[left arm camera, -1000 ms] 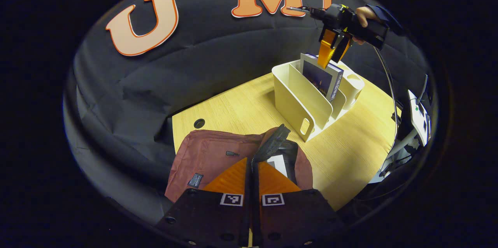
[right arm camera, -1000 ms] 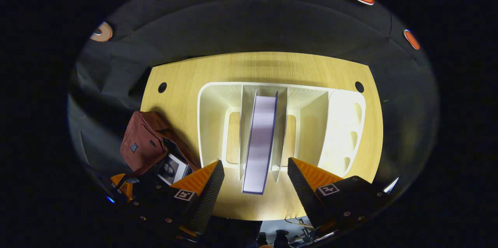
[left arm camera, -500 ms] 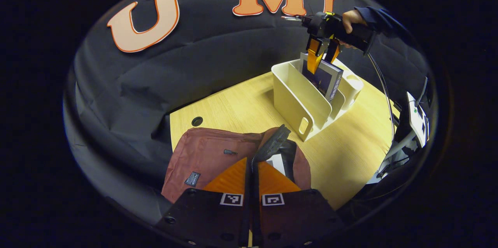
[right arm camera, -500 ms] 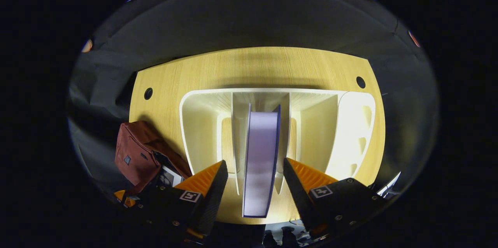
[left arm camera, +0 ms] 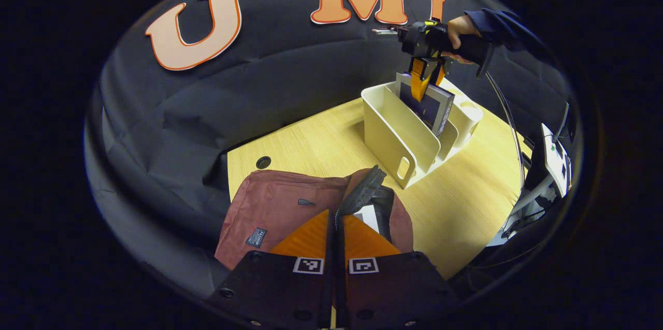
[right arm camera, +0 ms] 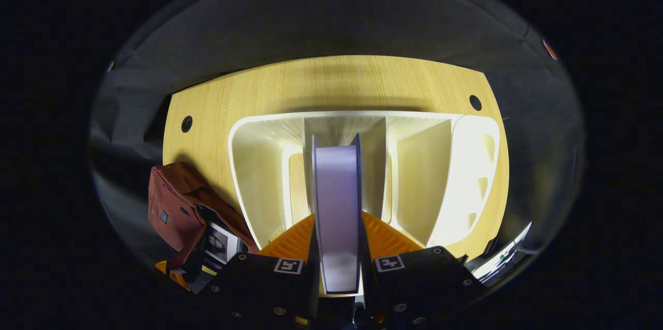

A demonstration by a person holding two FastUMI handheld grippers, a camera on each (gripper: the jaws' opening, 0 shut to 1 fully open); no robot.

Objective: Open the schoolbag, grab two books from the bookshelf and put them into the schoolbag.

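Leftmost in the left gripper view, I see the maroon schoolbag (left arm camera: 282,211) lying on the wooden table (left arm camera: 321,148), its mouth open toward the rack, with a first book (left arm camera: 371,216) showing pale inside the opening. My left gripper (left arm camera: 335,226) sits just above the bag, its fingers pressed together on a dark mesh flap (left arm camera: 362,192) at the bag's opening. Farther right stands the cream bookshelf (left arm camera: 393,138), and above it my right gripper (left arm camera: 423,81) reaches down, held by a hand (left arm camera: 458,29) in a dark sleeve (left arm camera: 497,27). In the right gripper view, from left: the schoolbag (right arm camera: 176,205) lies at the table's near left corner, beside the bookshelf (right arm camera: 259,174). At centre, the second book (right arm camera: 336,216) stands upright in the middle compartment, page edge facing the camera. My right gripper (right arm camera: 337,237) has both fingers clamped on the book's covers, one on each side. Rightmost, the shelf ends in a rounded section (right arm camera: 474,174) with slots.
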